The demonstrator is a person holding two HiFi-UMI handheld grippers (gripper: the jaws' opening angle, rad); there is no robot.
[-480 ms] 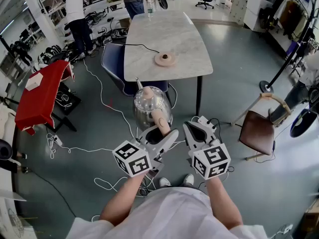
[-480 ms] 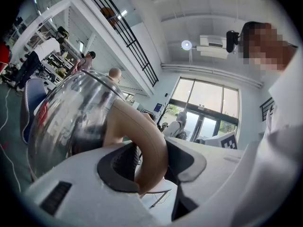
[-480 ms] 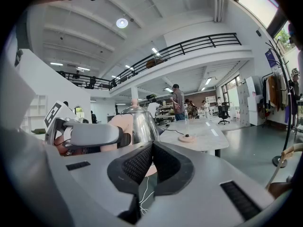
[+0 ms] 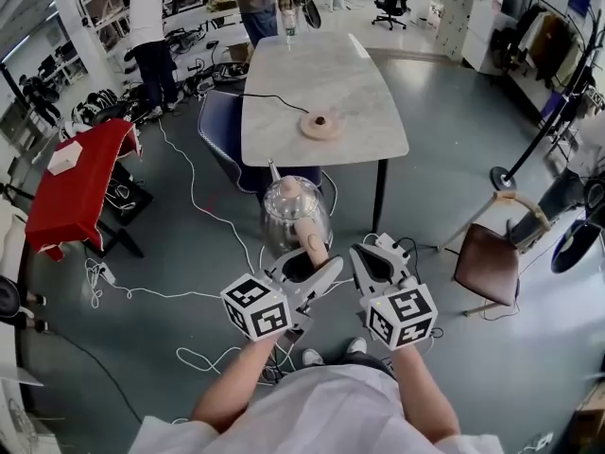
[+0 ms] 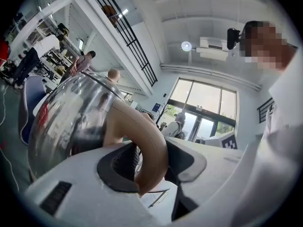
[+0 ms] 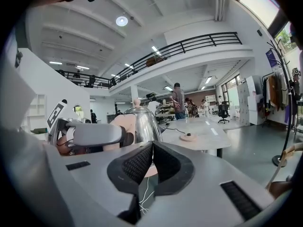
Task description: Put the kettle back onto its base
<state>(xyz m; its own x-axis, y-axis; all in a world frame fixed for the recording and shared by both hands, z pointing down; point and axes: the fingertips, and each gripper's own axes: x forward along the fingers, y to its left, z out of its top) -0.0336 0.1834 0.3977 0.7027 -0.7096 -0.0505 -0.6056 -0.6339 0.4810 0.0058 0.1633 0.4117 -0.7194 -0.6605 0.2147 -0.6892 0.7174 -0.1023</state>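
Marble-patterned stone tops the table (image 4: 359, 74), which we take as our landmark; off the table's near end, over the grey floor (image 4: 444, 149) and well apart from the tabletop, hangs the kettle (image 4: 288, 218), a polished, mirror-bright body that stands close to upright; on the table, toward its near end and roughly central, sits the round base (image 4: 320, 125), with a dark cord (image 4: 269, 96) running from it to the table's left edge; nearer us than the table's near end, our left gripper (image 4: 304, 268) has its jaws pinching the kettle's tan handle (image 5: 149, 143), which curves up between the two pads; beside it, our right gripper (image 6: 152, 155) is empty, its jaws pressed together; smallest of all, a tan knob (image 4: 290, 190) crowns the lid. We judge the kettle rigid and fairly heavy, with its weight hanging ahead of the handle, so it will want to tip toward the spout; the handle looks smooth and could twist in the pads; a hold high on its curve, close to the body, seems best to us; whether it holds water we cannot tell; the base looks light and may slide if nudged.
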